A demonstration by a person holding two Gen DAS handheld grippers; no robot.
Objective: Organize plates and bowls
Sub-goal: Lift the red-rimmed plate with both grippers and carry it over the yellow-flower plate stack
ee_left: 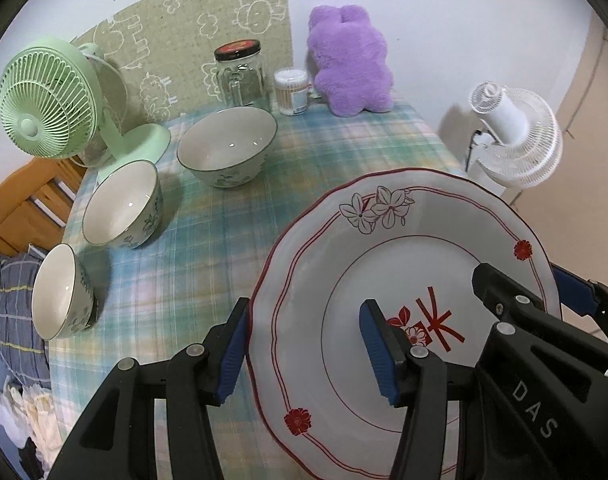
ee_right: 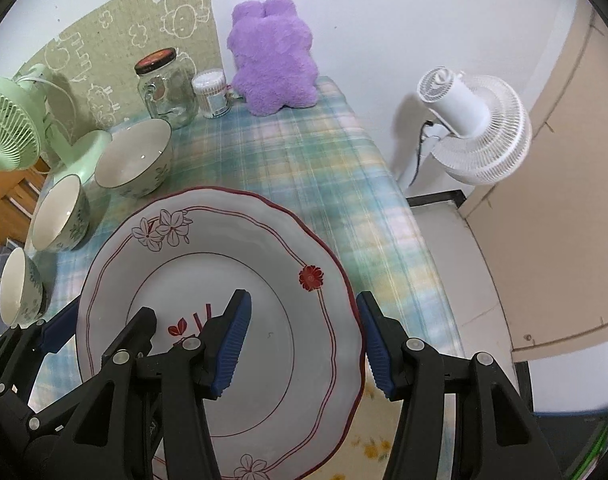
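Observation:
A white plate [ee_left: 384, 248] with a red scalloped rim and flower prints hangs tilted above the checked tablecloth [ee_left: 208, 240], carried by both grippers. My left gripper [ee_left: 304, 354] is shut on its left rim, one blue pad under the edge and one on the face. My right gripper [ee_right: 304, 344] is shut on the plate [ee_right: 208, 256] at its right rim. Each gripper shows in the other's view: the right gripper [ee_left: 540, 292], the left gripper [ee_right: 100, 328]. A large bowl [ee_left: 228, 146], a medium bowl [ee_left: 122, 204] and a small bowl [ee_left: 62, 292] stand in a row along the table's left side.
At the back of the table are a green desk fan [ee_left: 44, 100], a glass jar [ee_left: 242, 76], a cotton-swab tub [ee_left: 291, 90] and a purple plush toy [ee_left: 350, 60]. A white floor fan [ee_right: 476, 128] stands right of the table, wooden furniture [ee_left: 28, 208] to its left.

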